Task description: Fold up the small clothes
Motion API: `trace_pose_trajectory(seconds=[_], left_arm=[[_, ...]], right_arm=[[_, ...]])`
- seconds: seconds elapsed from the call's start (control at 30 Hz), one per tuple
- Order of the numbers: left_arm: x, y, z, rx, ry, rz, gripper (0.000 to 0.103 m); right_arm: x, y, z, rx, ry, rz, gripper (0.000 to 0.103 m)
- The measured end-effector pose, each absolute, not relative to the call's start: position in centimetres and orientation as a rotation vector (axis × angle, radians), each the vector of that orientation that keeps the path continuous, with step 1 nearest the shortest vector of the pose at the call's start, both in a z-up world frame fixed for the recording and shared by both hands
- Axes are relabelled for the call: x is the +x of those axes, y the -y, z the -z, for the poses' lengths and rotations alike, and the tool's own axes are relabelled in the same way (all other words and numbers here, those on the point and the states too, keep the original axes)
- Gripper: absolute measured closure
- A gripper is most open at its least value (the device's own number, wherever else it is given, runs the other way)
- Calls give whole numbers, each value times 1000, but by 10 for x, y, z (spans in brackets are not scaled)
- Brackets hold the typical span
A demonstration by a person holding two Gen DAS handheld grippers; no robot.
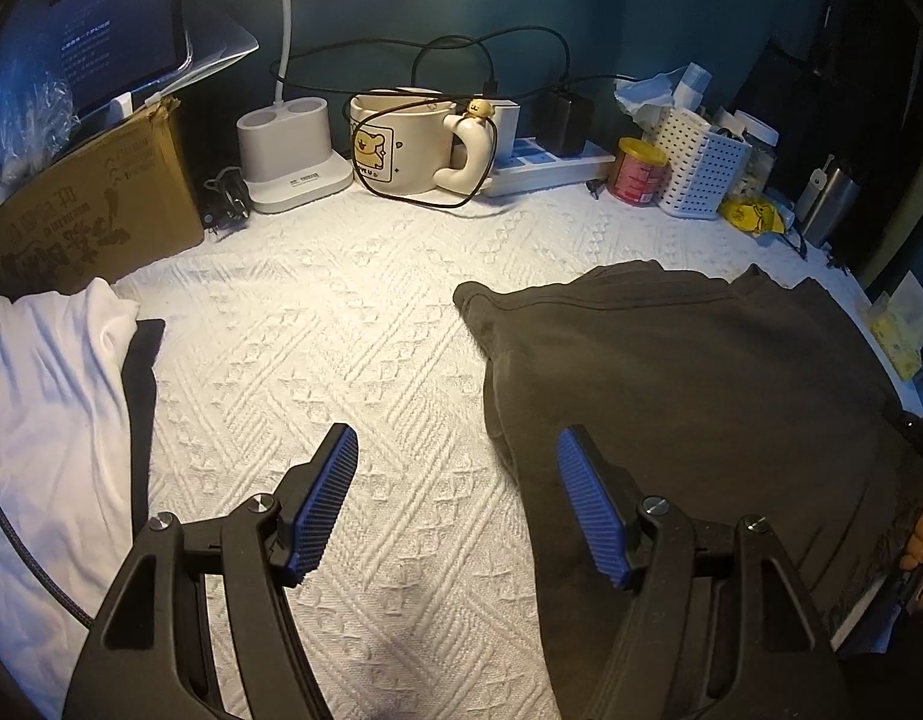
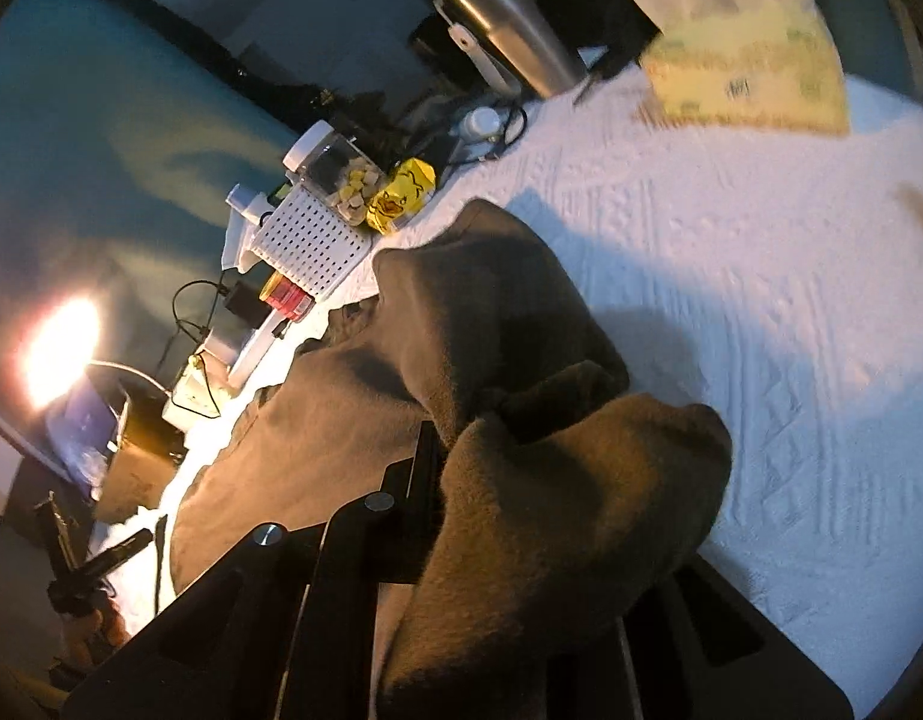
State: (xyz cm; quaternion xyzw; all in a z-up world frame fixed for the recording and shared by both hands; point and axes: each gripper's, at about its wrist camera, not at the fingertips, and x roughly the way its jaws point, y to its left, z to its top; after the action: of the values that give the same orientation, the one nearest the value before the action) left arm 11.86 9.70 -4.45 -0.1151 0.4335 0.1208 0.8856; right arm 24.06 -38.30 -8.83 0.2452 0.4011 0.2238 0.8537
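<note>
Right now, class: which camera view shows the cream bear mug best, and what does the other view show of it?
The left wrist view: the cream bear mug stands upright at the back of the white cloth, print and handle clear, a black cable looping over it. In the right wrist view I cannot pick it out.

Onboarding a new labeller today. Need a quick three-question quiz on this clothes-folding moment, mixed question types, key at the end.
1. True or false: the left claw is clamped on the dark garment.
2. Multiple choice: what is the right claw doing? A) standing open over bare cloth B) shut on a fold of the dark garment C) gripping the mug
3. Short answer: what lies at the left edge of the left wrist view, apart from the dark garment?

Key:
1. False. Its blue pads stand apart over the white bedspread, holding nothing.
2. B
3. A white garment.
</note>
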Motion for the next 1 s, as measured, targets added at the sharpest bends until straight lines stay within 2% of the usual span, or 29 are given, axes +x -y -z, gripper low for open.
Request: trace_pose_trajectory(seconds=[0.57,1.0], left_arm=[[94,-117,48,-284,-819,-201,33],[70,-131,41,-320,-721,-170,33]], right_arm=[[210,282,15,247,-689,-560,90],[170,150,17,-11,-722,-771,90]])
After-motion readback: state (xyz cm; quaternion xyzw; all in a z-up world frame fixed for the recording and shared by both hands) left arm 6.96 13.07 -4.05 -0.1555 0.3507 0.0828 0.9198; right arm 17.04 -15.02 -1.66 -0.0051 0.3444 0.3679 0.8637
